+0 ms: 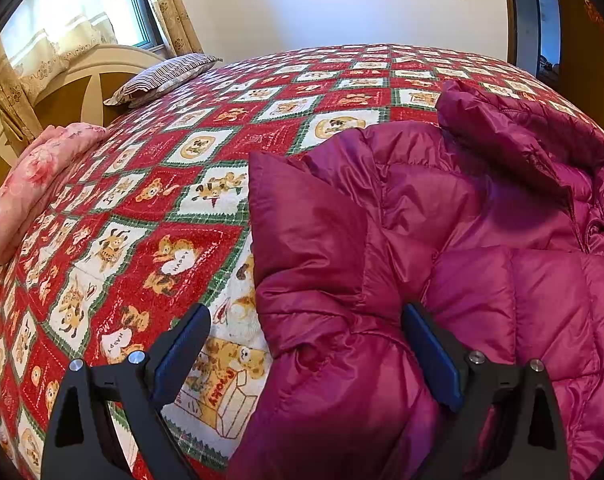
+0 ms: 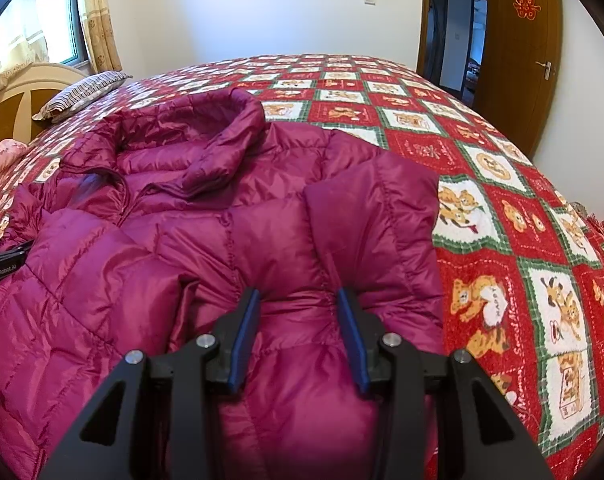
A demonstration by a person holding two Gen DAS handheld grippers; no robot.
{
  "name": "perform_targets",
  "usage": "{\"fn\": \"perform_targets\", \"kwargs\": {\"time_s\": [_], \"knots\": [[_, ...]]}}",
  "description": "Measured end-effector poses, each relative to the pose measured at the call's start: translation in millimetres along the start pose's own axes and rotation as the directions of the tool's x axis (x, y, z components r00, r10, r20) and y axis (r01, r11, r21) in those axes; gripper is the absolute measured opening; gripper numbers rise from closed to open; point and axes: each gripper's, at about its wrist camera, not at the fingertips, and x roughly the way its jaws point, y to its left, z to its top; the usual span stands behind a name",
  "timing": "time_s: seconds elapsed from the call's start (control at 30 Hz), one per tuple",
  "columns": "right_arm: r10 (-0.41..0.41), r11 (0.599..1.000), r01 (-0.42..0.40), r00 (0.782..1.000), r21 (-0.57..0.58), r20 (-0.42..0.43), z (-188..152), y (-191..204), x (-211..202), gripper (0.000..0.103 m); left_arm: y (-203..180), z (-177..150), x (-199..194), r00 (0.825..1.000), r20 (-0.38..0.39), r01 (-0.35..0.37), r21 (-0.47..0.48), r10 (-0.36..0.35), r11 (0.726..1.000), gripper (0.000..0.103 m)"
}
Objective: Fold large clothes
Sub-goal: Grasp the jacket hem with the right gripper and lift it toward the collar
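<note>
Two views gone through, both looking down along the fingers onto a bed. Found the jacket – a magenta quilted puffer – lying front up and zipped on the red, white and green teddy-bear bedspread, with its collar standing up at the far end and its hem end nearest the cameras. Noted a sleeve laid along its left edge and another sleeve laid along its right edge.

Saw the left hand-held gripper with jaws spread wide: one blue pad hovering above bare bedspread, the other sunk against the puffy fabric, the jacket's left edge lying loose between them. Nothing clamped there.

Saw the right hand-held gripper partly closed, pinching a thick ridge of the jacket near its right sleeve – fabric bunched and puckered between both blue pads.

Beyond the jacket, noted a striped pillow and a pink floral pillow against the cream headboard, curtains at a window to the left, and a brown wooden door open on the right.
</note>
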Motion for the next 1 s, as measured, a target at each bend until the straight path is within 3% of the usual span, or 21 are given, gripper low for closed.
{"fn": "perform_targets", "kwargs": {"time_s": [0.53,0.7,0.77,0.87,1.0], "knots": [[-0.008,1.0,0.008,1.0,-0.012,-0.006,1,2,0,0.045,0,1,0,1.0,0.0,0.001,0.001,-0.001,1.0,0.097],[0.045,0.999,-0.046,0.999,-0.024,-0.023,9,3,-13,0.063,6,9,-20,1.0,0.022,-0.003,0.017,0.003,1.0,0.097],[0.08,0.996,-0.08,0.997,-0.038,0.0,17,4,-28,0.073,11,19,-44,0.997,0.08,0.018,0.018,-0.019,1.0,0.097],[0.095,0.992,-0.091,0.995,-0.084,0.034,35,7,-40,0.079,14,41,-71,0.986,0.152,0.067,0.038,-0.072,0.997,0.097],[0.129,0.99,-0.128,0.991,-0.066,0.014,69,1,-28,0.079,0,80,-65,0.984,0.119,0.122,0.074,-0.13,0.99,0.097]]}}
